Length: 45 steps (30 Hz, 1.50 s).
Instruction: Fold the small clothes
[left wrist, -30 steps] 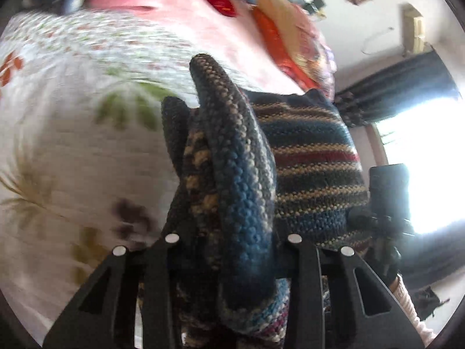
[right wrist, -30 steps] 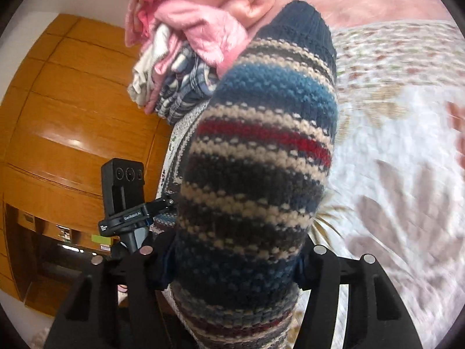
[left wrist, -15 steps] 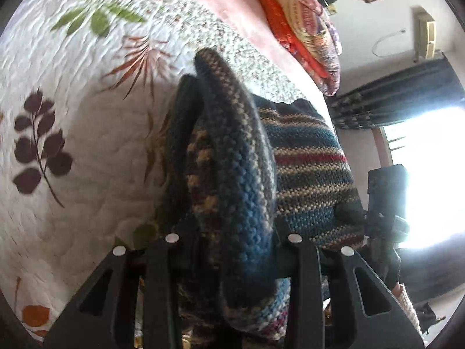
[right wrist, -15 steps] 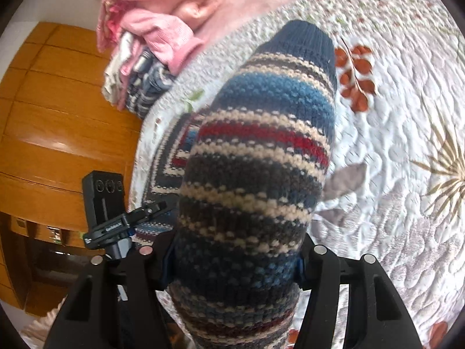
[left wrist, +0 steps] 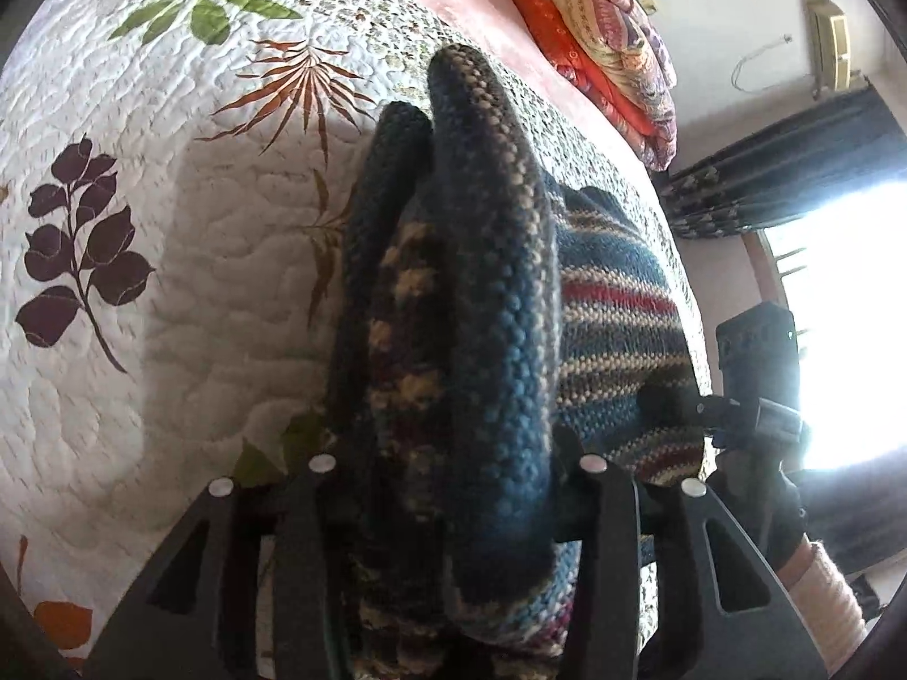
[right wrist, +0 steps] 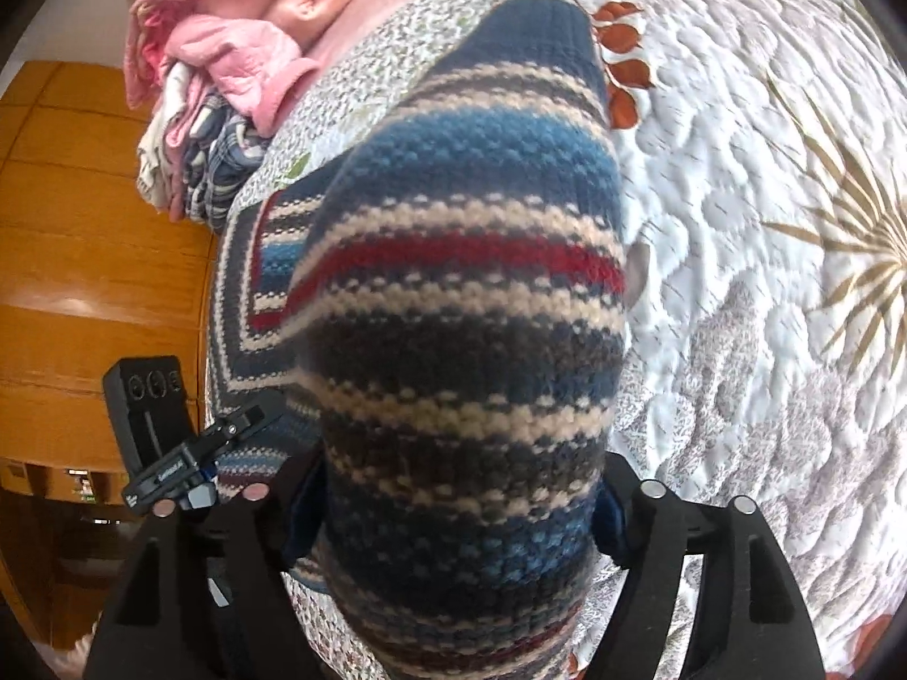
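The striped knit garment (left wrist: 612, 306) is bunched and gripped at two points, and the rest of it drapes onto the quilted bedspread (left wrist: 142, 283) between the two tools. In the left wrist view a thick roll of its knit runs straight forward from between the left gripper (left wrist: 453, 487) fingers, its long axis along the fingers, while the flat striped body spreads to the right toward the other tool. In the right wrist view a broad fold of the same garment (right wrist: 470, 294) stands up from the right gripper (right wrist: 453, 504), again pointing forward along the fingers, with a flat striped panel trailing to the left and down onto the bed. Both grippers are clamped narrow on knit fabric, each holding its own end, so neither is nearer than the other. The garment's free span lies sideways between them, and I judge that the coming move turns on this: the held edge has to be carried forward, away from the cameras, and laid over the resting part. A pile of pink and checked clothes (right wrist: 227, 56) sits well apart at the bed's far edge
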Each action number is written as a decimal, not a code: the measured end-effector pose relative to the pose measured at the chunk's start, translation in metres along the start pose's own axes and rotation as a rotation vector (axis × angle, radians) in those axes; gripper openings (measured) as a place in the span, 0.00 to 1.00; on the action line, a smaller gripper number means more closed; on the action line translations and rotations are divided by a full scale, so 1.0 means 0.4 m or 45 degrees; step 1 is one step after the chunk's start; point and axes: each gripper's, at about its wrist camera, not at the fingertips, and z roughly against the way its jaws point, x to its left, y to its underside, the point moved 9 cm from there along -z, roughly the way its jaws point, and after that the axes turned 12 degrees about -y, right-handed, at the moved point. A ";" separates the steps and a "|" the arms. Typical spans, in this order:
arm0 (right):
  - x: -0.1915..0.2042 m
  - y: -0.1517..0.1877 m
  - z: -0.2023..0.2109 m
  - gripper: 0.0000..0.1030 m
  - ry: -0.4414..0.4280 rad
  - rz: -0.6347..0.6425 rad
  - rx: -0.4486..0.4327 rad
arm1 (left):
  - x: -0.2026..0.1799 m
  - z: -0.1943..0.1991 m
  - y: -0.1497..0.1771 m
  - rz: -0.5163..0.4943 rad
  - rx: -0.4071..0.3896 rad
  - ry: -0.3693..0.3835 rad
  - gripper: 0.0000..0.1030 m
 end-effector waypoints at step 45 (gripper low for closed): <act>-0.072 0.265 0.137 0.85 0.595 -0.013 -0.018 | 0.056 0.130 0.204 -0.100 0.001 -0.441 0.69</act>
